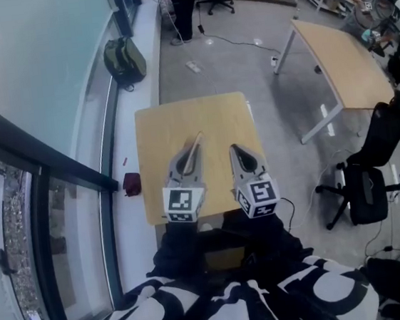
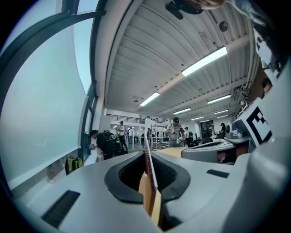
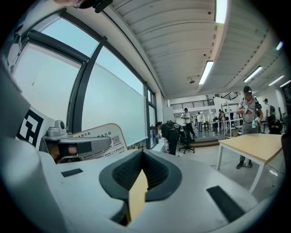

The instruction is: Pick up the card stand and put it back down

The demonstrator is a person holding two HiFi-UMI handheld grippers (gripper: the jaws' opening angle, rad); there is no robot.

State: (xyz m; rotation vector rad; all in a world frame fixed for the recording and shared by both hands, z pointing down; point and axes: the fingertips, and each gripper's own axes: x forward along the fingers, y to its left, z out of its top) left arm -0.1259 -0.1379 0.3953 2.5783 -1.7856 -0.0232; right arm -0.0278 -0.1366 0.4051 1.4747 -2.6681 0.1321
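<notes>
the card stand [image 2: 150, 182] sits edge-on, clamped in the fingers of the left gripper [image 1: 193, 149], lifted above the wooden counter [image 1: 181, 118]. just beside it hovers the right gripper [image 1: 236, 148], its fingers together and empty. a closed olive backpack [image 1: 125, 60] and a small red thing [image 1: 132, 183] lie on the window ledge [image 1: 147, 61]. a second table [image 1: 343, 60] and an office chair [image 1: 367, 179] stand well apart to the right.

Print on the card stand [image 3: 107, 133] (partly behind the left gripper [image 3: 107, 144]) is too small to read.

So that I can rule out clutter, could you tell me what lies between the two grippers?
In the head view, only bare table shows between the left gripper and the right gripper.
</notes>
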